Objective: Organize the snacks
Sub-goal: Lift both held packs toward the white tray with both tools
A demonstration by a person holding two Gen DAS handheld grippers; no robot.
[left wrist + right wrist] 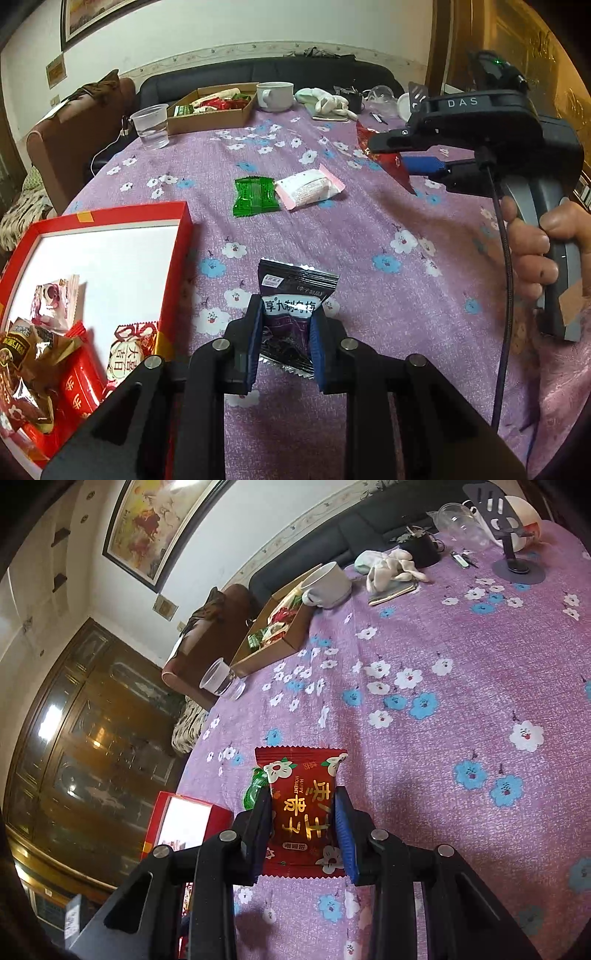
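Left gripper (286, 334) pinches dark purple snack packet (295, 295), right of red box (110, 221). Right gripper (303, 827) pinches red snack packet (301, 808) above purple floral tablecloth (443, 664).

The left wrist camera sits close behind its black gripper fingers (255, 332), looking down across the purple flowered tablecloth (369, 229). The right wrist camera does likewise, tilted sideways. Both see the brown cardboard box (210, 114) (269, 653).

Dark pkt (291, 314), red pkt (303, 812), both clamped
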